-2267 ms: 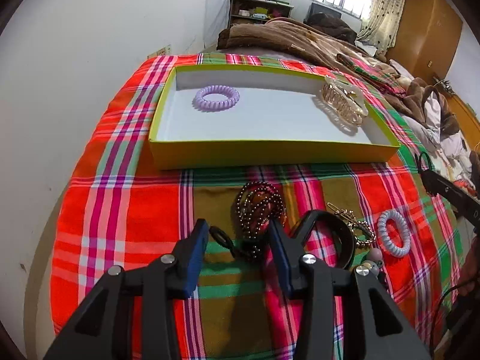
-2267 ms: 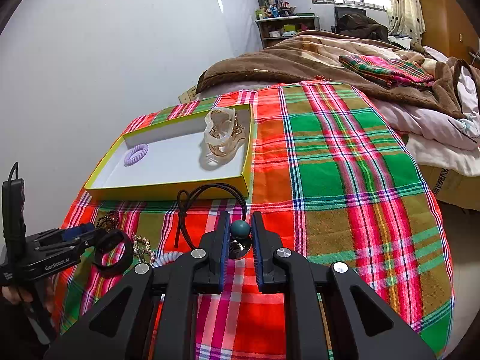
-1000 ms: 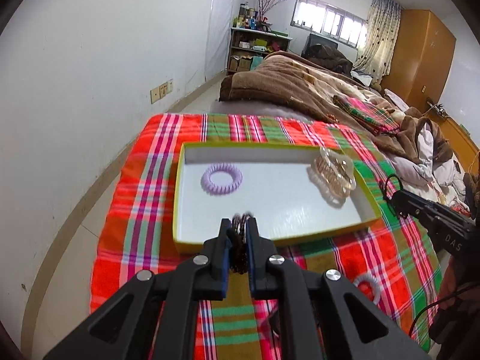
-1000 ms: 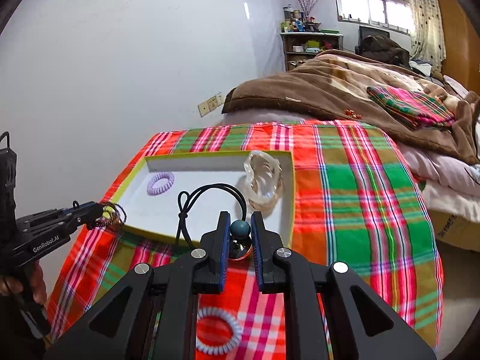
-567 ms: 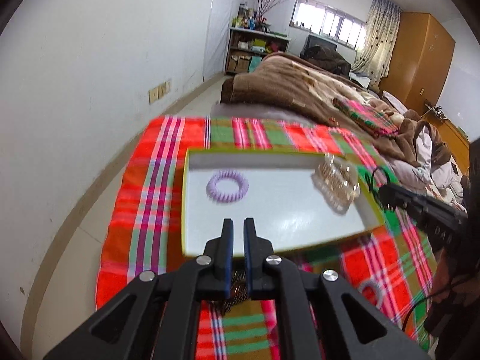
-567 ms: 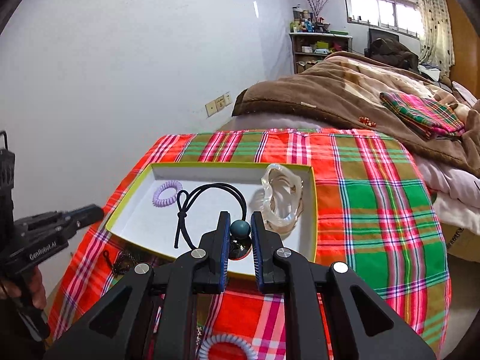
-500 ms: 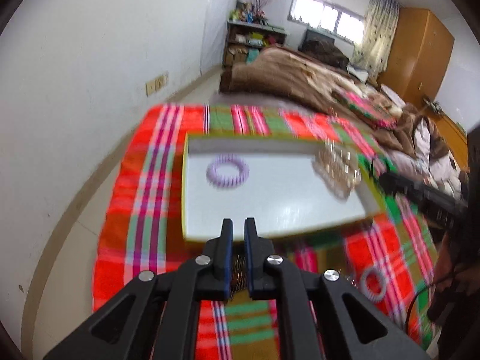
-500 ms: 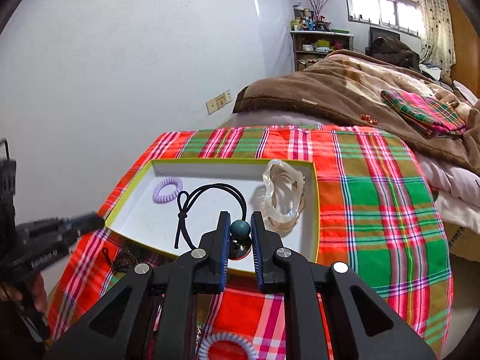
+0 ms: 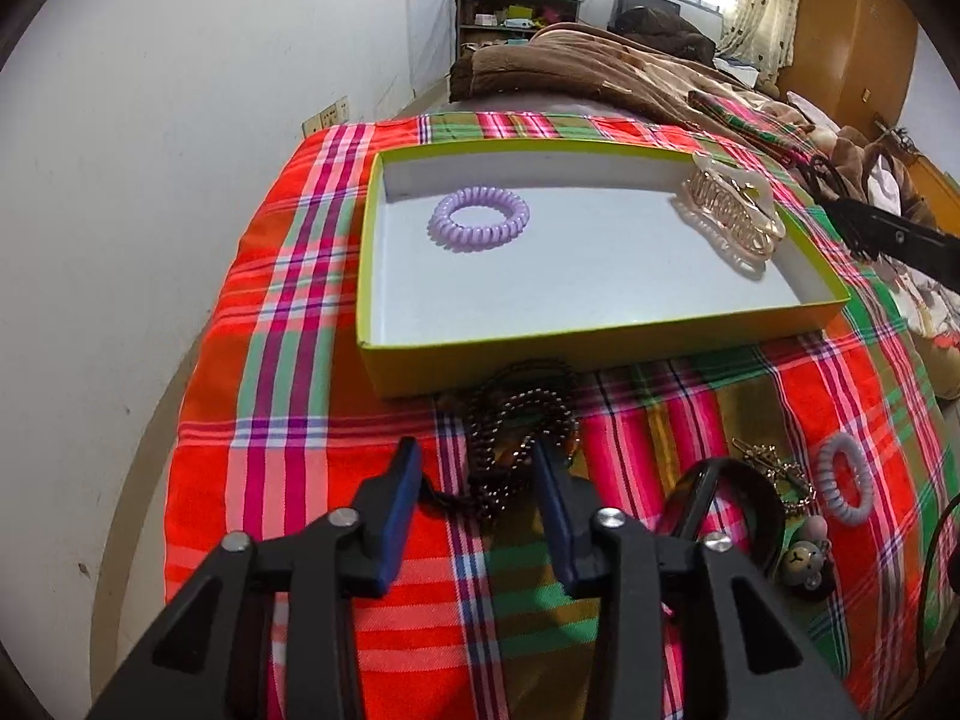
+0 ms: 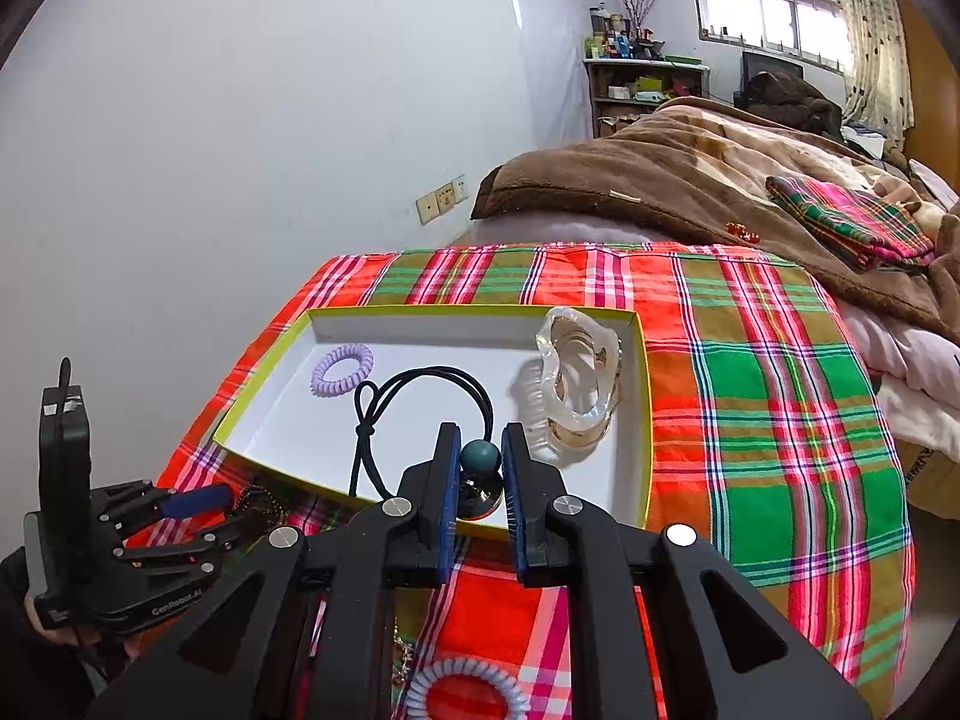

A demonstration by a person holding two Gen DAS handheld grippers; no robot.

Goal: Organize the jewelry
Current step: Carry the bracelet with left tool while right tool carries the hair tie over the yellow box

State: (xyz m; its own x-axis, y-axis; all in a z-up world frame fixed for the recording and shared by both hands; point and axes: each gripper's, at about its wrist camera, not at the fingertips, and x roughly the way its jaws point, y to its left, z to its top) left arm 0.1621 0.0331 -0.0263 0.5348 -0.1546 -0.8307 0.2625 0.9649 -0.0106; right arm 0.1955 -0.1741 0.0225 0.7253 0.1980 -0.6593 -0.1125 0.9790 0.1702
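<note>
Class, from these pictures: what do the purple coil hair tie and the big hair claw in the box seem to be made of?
Purple coil hair tie: likely glossy plastic; smooth, shiny spiral ridges. Hair claw: probably clear plastic with gold-coloured trim; light passes through its teeth.

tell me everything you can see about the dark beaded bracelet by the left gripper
The beaded bracelet is a coil of several loops of small, glossy brown-black beads with a thin black cord trailing from it. It lies slack on the plaid cloth, outside the yellow-green box and up against its near wall. The left gripper is opening, its blue pads on either side of the loops' near end, not pressing them.
</note>
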